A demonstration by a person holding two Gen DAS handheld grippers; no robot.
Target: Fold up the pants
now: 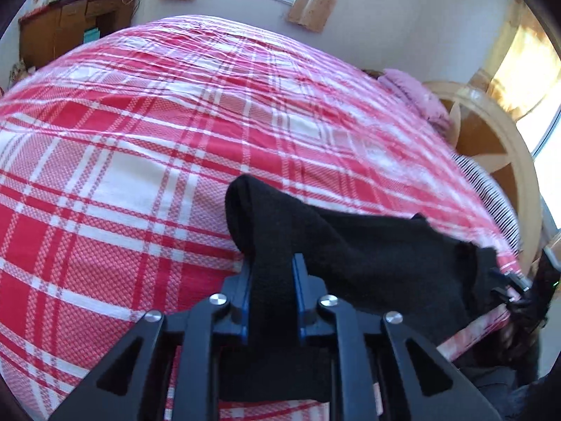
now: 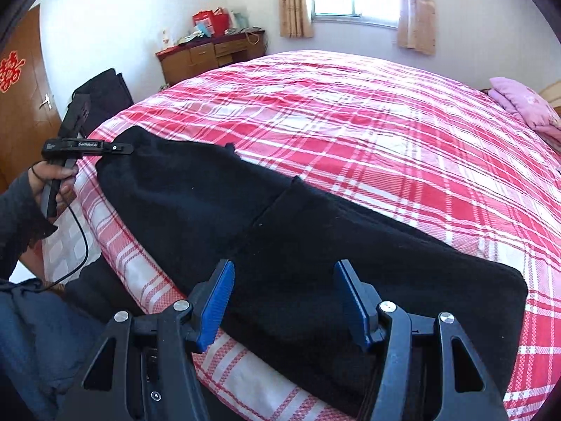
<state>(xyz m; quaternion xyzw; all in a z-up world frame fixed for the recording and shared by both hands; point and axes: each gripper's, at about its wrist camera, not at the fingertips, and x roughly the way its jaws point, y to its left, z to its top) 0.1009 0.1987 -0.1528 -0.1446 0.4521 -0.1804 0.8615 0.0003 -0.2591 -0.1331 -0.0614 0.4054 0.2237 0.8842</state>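
Through the left wrist I am pinching the left tongs [image 1: 271, 263] tight on an end of the black pants [image 1: 368, 245] lying along the bed's [image 1: 140, 140] near edge, while through the right wrist I am holding the right tongs [image 2: 284, 277] half open and empty just over the cloth, so I should be gripping there too before lifting evenly.

There is one pair of black pants [image 2: 266, 217], one big bed [image 2: 385, 129] with a red and white cover, one pink pillow [image 2: 522, 107], one brown desk [image 2: 207, 56], and two grippers [image 2: 282, 301] [image 1: 271, 270].
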